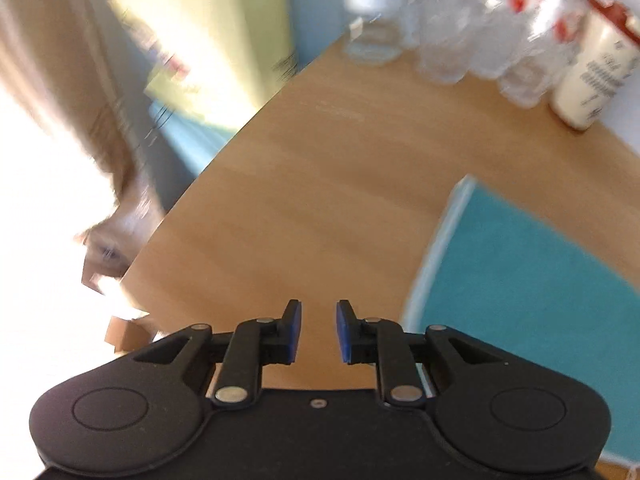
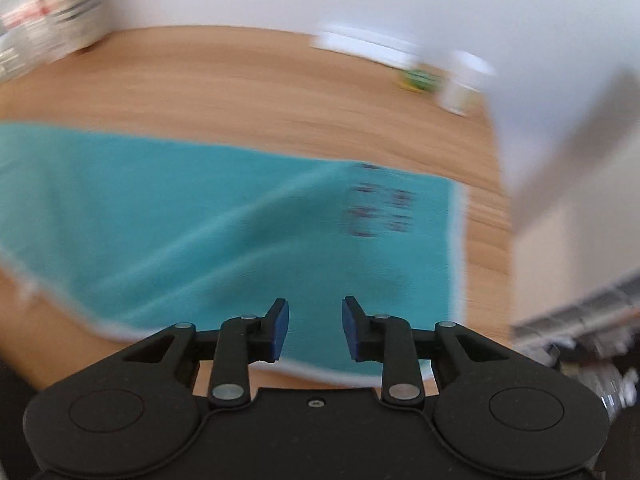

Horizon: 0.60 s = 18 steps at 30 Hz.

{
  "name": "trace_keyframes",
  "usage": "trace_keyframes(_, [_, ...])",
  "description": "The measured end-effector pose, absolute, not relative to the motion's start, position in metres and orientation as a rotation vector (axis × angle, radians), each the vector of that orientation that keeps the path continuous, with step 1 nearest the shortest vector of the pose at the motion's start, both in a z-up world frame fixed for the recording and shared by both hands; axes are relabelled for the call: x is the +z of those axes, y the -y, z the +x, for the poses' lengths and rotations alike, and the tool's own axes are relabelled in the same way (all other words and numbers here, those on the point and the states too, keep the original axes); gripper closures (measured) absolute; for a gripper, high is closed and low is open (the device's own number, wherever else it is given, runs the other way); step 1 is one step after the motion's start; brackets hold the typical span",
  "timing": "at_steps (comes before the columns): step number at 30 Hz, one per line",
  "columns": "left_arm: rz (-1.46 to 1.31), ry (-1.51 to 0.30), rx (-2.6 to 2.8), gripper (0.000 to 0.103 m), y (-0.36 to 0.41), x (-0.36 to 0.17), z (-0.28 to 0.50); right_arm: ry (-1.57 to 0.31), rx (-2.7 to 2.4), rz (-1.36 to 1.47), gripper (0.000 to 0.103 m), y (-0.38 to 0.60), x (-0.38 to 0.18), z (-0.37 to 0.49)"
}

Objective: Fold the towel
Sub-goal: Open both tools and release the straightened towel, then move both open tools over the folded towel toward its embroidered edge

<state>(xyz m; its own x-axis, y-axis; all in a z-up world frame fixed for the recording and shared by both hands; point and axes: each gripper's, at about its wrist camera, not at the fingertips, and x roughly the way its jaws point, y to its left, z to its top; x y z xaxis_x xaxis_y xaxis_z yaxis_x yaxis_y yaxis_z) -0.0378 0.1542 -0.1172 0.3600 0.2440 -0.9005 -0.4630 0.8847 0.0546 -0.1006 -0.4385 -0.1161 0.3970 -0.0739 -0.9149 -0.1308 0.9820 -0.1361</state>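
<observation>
Wooden bench [image 1: 304,184] carries a teal towel [image 2: 208,216] lying flat; clear bottles [image 1: 472,40] crowd its far corner. Left tongs [image 1: 319,330] and right tongs [image 2: 315,328] both gape, empty.

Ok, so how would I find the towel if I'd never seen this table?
Look at the wooden table. The towel lies spread flat on it, in front of the right gripper. It's the only soft thing there: bright teal with a pale border, unlike the clear bottles standing at the back.
</observation>
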Motion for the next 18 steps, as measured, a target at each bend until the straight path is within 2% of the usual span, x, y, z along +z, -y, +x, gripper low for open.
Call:
trace_keyframes(2, [-0.214, -1.076, 0.402, 0.078, -0.137, -0.118, -0.022, -1.187, -0.030, -0.199, 0.070, 0.449, -0.126, -0.094])
trace_keyframes(10, [0.007, -1.062, 0.292, 0.082, -0.069, -0.144, 0.027, -1.212, -0.101, -0.063, 0.069, 0.474, -0.129, -0.104])
trace_keyframes(13, [0.057, -1.147, 0.289, 0.082, -0.068, -0.163, 0.033, -1.227, -0.128, -0.060, 0.069, 0.477, -0.128, -0.109])
trace_keyframes(18, [0.180, -1.099, 0.344, 0.081, -0.069, -0.175, 0.033, -1.230, -0.162, -0.071, 0.069, 0.477, -0.127, -0.119])
